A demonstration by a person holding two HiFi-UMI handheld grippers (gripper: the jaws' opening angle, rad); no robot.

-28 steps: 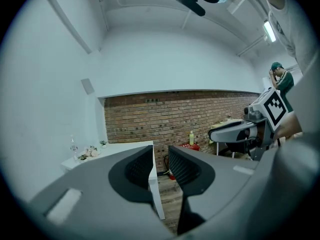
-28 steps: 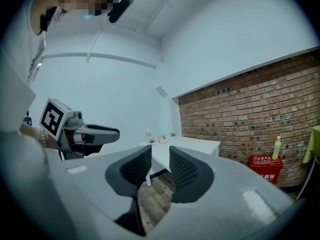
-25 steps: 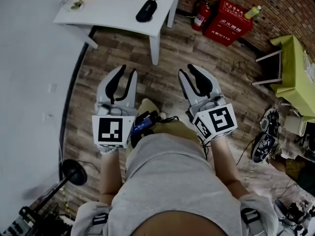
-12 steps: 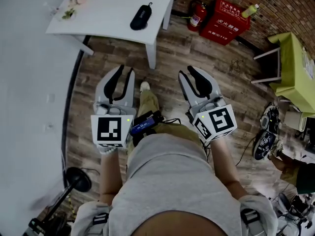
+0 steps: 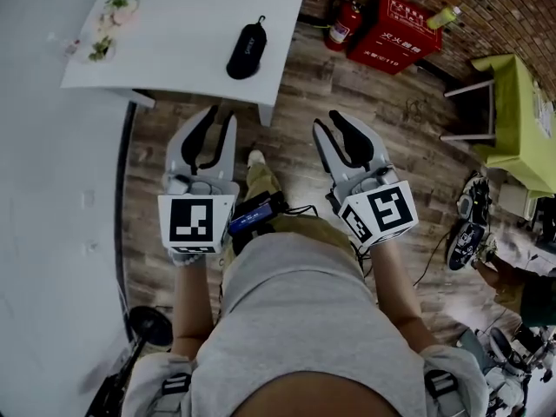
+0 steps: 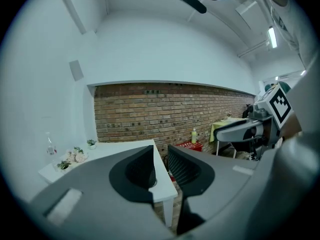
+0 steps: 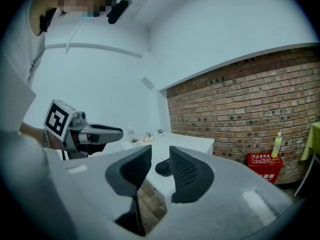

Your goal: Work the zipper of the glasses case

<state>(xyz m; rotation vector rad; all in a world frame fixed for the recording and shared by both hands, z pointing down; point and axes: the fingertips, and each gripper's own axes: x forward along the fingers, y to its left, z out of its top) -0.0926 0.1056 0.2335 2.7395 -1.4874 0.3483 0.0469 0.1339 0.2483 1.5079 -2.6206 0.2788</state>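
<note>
The black glasses case lies zipped shut on the white table, near its right end. Both grippers are held over the wooden floor, short of the table and apart from the case. My left gripper points at the table's near corner, its jaws a narrow gap apart with nothing between them. My right gripper is also open and empty. In the right gripper view, the case shows far off through the gap, on the table.
A red fire box with a bottle on it and a fire extinguisher stand by the brick wall. A green table is at the right, above shoes and cables. Small plants sit at the table's left end.
The table and case have come nearer and lower in the head view as the person steps towards them. Both grippers keep their pose in front of the body.
</note>
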